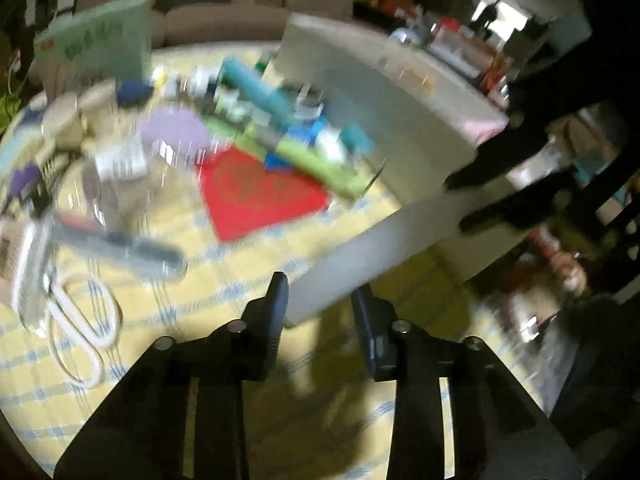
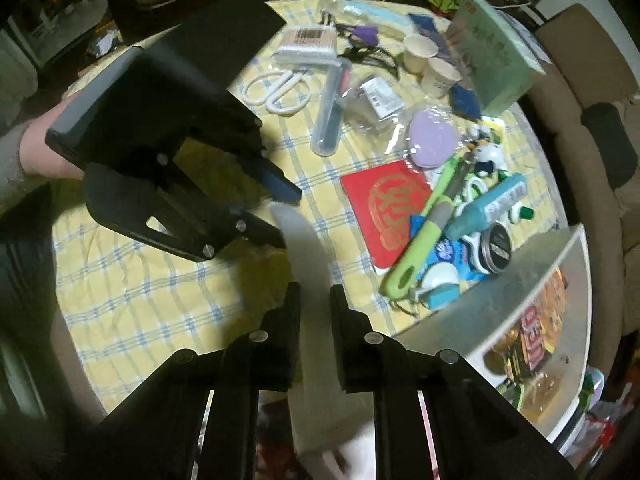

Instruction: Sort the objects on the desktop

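Yellow checked cloth covers the round desk [image 2: 132, 300]; sofa behind, clutter across the far half.

Both hand-held grippers are on one white storage bin [image 1: 384, 128], which is held over the desk's edge. Left wrist view is badly motion-blurred.

Right hand-held gripper [image 2: 315, 296]: fingers a narrow gap apart, the bin's white rim wall [image 2: 308, 264] running between them. Grip looks closed on the wall, though blur hides the actual pad contact. In the left view the same gripper [image 1: 464, 204] shows as a dark shape at the bin's far rim.

Left hand-held gripper [image 1: 320, 292]: fingers moderately apart, the bin's near corner sitting between the tips. Cannot tell whether the pads touch it. In the right view the left gripper [image 2: 284, 216] has its tips at the rim's far end, one finger on each side.

Items on the desk, all apart from both grippers:
- red envelope [image 2: 386, 212], flat, mid-desk
- green-handled tool [image 2: 424, 236], lying across the envelope's right edge
- teal tube [image 2: 488, 204], beside the tool
- lilac pad [image 2: 432, 140], beyond the envelope
- white scissors [image 2: 276, 88]
- clear case [image 2: 332, 108], just right of the scissors
- two paper cups [image 2: 420, 52], near a green box [image 2: 496, 60]
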Demonstrator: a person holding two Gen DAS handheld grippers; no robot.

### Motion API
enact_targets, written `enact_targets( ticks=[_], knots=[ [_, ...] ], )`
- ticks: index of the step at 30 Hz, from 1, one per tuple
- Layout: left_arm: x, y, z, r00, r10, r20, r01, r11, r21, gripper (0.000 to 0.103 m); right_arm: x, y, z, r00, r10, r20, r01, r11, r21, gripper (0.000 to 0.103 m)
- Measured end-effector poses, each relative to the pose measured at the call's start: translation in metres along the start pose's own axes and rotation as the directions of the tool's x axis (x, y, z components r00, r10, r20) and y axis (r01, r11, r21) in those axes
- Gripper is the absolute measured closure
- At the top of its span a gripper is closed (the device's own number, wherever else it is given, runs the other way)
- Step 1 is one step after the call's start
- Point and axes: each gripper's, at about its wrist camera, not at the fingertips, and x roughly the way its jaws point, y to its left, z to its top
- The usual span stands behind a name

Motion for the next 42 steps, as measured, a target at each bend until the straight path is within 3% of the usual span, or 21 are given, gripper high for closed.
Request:
enact_targets(
  ticks=[5,12,16,19,22,27,30,31,32,33,34,36,38,39,42],
  knots=[
    [-0.021,-0.051,0.033,0.997,-0.043,0.071,0.037,0.996,0.086,0.081,-0.044,-0.005,-0.020,0.998,-0.039,0.050,0.037,0.999,0.034,0.089],
    [-0.012,-0.150,0.107,0.999,-0.037,-0.006,0.037,0.953,0.302,0.081,-0.107,-0.038,-0.089,0.988,-0.135,0.071,0.126,0.985,0.118,0.089],
    [0.029,-0.197,0.135,0.995,0.025,-0.101,0.018,0.913,0.408,0.080,-0.116,-0.061,-0.142,0.985,-0.171,0.020,0.166,0.975,0.145,0.090],
    [0.058,-0.217,0.138,0.985,0.067,-0.162,0.013,0.894,0.448,0.080,-0.115,-0.075,-0.174,0.984,-0.179,0.004,0.176,0.973,0.151,0.090],
    [0.094,-0.228,0.136,0.968,0.087,-0.234,0.027,0.896,0.444,0.080,-0.094,-0.089,-0.199,0.981,-0.193,-0.022,0.194,0.974,0.118,0.090],
    [0.137,-0.228,0.111,0.918,0.169,-0.359,0.008,0.896,0.444,0.078,-0.047,-0.109,-0.235,0.989,-0.145,-0.042,0.150,0.974,0.169,0.092],
    [0.123,-0.221,0.111,0.934,0.131,-0.332,0.014,0.917,0.399,0.076,-0.044,-0.122,-0.260,0.991,-0.135,0.004,0.128,0.953,0.276,0.089],
    [0.117,-0.218,0.112,0.939,0.116,-0.322,0.017,0.924,0.383,0.074,-0.048,-0.124,-0.267,0.990,-0.138,0.033,0.121,0.942,0.311,0.083],
    [0.106,-0.213,0.114,0.949,0.095,-0.302,0.020,0.933,0.359,0.067,-0.054,-0.128,-0.274,0.988,-0.143,0.057,0.115,0.930,0.350,0.079],
    [0.097,-0.210,0.116,0.955,0.084,-0.285,0.020,0.938,0.345,0.057,-0.063,-0.132,-0.284,0.985,-0.137,0.103,0.084,0.909,0.408,0.068],
    [0.087,-0.206,0.115,0.961,0.080,-0.264,0.013,0.944,0.331,0.054,-0.071,-0.135,-0.289,0.980,-0.134,0.146,0.055,0.891,0.451,0.060],
    [0.066,-0.195,0.116,0.975,0.068,-0.210,-0.004,0.956,0.293,0.037,-0.086,-0.137,-0.296,0.967,-0.130,0.222,-0.003,0.857,0.515,0.049],
    [0.040,-0.179,0.110,0.990,0.041,-0.137,-0.011,0.977,0.214,0.027,-0.100,-0.134,-0.298,0.945,-0.127,0.301,-0.067,0.826,0.559,0.039],
    [0.029,-0.171,0.107,0.994,0.029,-0.107,-0.009,0.983,0.181,0.025,-0.105,-0.133,-0.298,0.938,-0.136,0.319,-0.080,0.810,0.581,0.034],
    [0.017,-0.153,0.099,0.997,0.006,-0.080,0.003,0.994,0.112,0.023,-0.117,-0.133,-0.299,0.930,-0.111,0.351,-0.153,0.751,0.643,0.033]
  ],
)
